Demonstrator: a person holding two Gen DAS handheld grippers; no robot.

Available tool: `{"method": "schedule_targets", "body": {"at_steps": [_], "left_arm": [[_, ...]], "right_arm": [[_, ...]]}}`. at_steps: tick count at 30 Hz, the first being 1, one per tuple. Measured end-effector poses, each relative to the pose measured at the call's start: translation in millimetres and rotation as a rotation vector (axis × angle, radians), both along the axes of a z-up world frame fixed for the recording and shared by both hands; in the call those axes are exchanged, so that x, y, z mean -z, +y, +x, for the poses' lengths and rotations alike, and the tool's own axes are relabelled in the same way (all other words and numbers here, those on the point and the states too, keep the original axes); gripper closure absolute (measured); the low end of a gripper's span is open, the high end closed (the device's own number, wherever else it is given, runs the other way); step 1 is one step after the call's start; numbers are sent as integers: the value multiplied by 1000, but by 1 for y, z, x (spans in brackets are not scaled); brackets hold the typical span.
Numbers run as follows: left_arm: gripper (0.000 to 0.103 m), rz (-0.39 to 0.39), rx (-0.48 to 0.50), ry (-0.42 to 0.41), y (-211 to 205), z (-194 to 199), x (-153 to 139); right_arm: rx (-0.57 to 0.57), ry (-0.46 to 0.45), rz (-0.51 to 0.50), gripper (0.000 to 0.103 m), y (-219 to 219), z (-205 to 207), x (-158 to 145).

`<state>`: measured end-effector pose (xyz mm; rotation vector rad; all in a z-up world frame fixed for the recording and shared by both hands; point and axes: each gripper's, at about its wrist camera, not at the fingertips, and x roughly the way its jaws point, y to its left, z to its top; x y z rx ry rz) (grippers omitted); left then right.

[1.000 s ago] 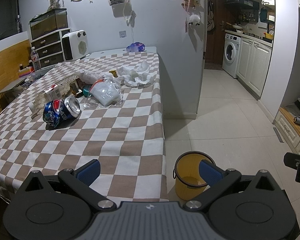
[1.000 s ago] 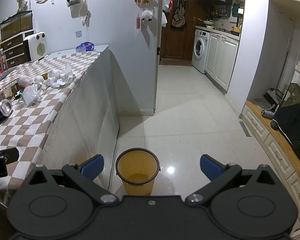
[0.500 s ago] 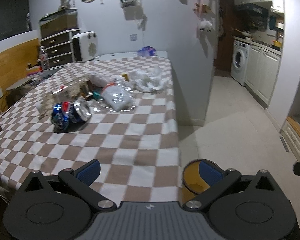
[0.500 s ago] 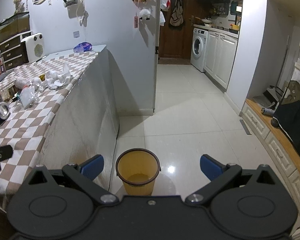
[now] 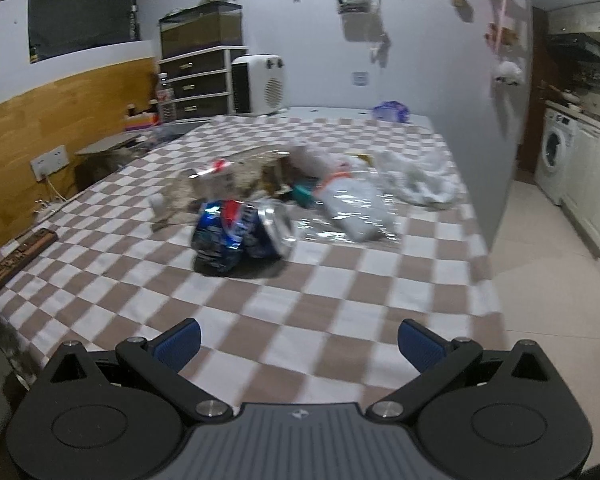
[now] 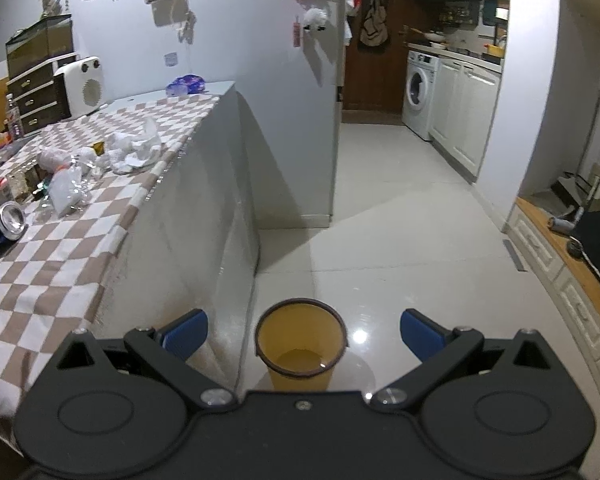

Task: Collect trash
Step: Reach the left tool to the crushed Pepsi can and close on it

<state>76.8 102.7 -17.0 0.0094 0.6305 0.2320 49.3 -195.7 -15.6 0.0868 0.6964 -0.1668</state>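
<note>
Left wrist view
Left gripper [image 5: 298,338]: jaws spread wide, nothing between them, low over the checked cloth [image 5: 332,280].
Can [image 5: 240,236]: straight ahead of the jaws, a shade toward the left finger, well apart from both; crushed, on its side, silver end toward the right finger.
Can handling: likely light, thin metal, already dented, so it should give under a squeeze; smooth and a bit slippery. Best bet is pinching across the flattened blue body, not the round end.
Bag [image 5: 356,210]: clear plastic with white contents, beyond the can on the right-finger side; soft and crinkly, looks easy to pinch at a loose edge.
Wrap [image 5: 420,178]: white crumpled plastic or tissue, farther out past the right finger; looks weightless and floppy.
Carton [image 5: 216,180]: small box behind the can, blurred.
Writing: can shows red, white and blue colours; motion blur, no word readable.

Right wrist view
Right gripper [image 6: 304,332]: jaws parted wide, gripping nothing, held out over the floor.
Bin [image 6: 300,344]: yellow, dark rim, right between the fingers and below them, standing on the tiles beside the table; looks empty.
Can again [image 6: 2,224]: far off past the left finger, up on the cloth.
Writing: none legible here either.
</note>
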Motion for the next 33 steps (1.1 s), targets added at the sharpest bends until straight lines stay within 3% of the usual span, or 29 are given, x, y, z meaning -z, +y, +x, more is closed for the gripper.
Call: {"method": "schedule_targets", "body": {"at_steps": [9,14,24,28,33], "left_arm": [[0,56,-5,-55,41,39,5],[0,74,15,-90,60,71,1],[0,45,8,-21,89,131,18],[0,33,-8,6,94,137,25],[0,2,-3,45,100,143,32]], "right_arm": [[-90,-34,23,0,32,35,3],[-158,-99,44,0,49,55,-2],[-346,-285,80,0,85,105,-16],[-453,-277,160,0,97,133,-17],[-469,-259,233,0,114,172,-19]]}}
